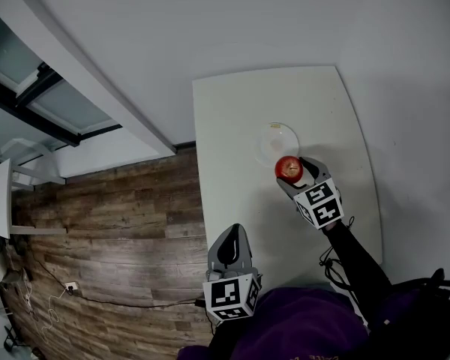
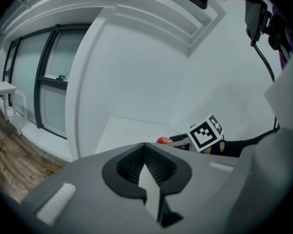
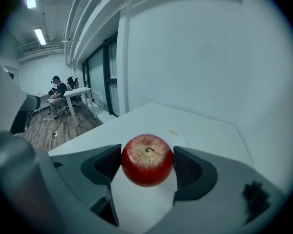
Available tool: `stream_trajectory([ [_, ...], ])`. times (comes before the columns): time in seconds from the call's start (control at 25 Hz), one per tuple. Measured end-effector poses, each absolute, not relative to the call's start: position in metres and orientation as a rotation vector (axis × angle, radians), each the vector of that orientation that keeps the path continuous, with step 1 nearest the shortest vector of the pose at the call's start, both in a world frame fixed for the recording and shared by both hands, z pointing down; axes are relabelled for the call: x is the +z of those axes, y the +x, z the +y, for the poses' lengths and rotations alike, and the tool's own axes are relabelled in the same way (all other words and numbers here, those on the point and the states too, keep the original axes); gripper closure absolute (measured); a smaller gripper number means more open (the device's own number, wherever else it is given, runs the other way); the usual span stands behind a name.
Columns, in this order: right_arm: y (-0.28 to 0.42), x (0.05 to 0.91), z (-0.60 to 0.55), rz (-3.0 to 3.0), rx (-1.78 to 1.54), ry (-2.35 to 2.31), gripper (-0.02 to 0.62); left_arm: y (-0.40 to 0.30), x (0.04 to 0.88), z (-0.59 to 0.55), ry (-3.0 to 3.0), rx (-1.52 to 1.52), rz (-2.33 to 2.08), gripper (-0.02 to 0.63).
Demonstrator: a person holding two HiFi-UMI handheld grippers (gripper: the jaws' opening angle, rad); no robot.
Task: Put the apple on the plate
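I am keeping my left gripper (image 1: 232,233) closest to me, at the near left edge of the white table (image 1: 232,118), its jaws pressed together with nothing between them. Farther right, the clear glass plate (image 1: 276,139) is sitting mid-table. My right gripper (image 1: 290,173) is clamping the red apple (image 3: 147,159) between both jaws, stem up, at the plate's near rim.

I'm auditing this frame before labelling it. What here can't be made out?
Plate: right gripper view, mostly hidden behind the apple; head view, its near rim is covered by the apple.
Apple's height over the plate: head view looks steeply down, so unclear.
Seated person at a far desk: right gripper view, too small.
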State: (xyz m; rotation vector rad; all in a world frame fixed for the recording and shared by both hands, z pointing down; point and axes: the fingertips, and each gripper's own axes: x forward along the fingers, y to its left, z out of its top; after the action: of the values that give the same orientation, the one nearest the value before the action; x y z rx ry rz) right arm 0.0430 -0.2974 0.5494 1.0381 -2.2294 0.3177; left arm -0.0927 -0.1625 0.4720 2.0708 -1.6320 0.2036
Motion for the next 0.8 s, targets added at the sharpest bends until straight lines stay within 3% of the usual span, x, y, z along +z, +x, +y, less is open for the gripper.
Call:
stream_trajectory([
  [0.8, 0.024, 0.565, -0.349, -2.242, 0.288, 0.984, 0.262, -0.099, 0.488, -0.173, 2.031, 0.27, -1.619, 0.6],
])
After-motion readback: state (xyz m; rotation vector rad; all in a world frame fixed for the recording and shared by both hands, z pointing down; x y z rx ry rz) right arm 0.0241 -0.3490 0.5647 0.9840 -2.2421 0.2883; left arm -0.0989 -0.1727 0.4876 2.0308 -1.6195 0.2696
